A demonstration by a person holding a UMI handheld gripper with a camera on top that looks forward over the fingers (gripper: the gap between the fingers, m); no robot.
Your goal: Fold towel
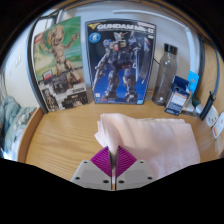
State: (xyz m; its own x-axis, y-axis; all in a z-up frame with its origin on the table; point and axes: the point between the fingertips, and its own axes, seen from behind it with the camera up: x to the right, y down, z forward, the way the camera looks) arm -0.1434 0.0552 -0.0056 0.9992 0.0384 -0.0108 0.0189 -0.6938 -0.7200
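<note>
A pale pink towel (145, 137) lies bunched on the wooden table (60, 140), spreading ahead and to the right of the fingers. My gripper (112, 158) is shut on a fold of the towel; the cloth rises from between the two purple pads (100, 160) and hides the fingertips. The pinched fold is lifted a little above the table.
Two model-kit boxes stand against the back wall: one with a beige figure (58, 55) and a Gundam box (120, 60). A grey bottle (165, 75), a blue box (178, 95) and a wall socket (213, 118) are at the back right. Some cloth (10, 122) lies at the far left.
</note>
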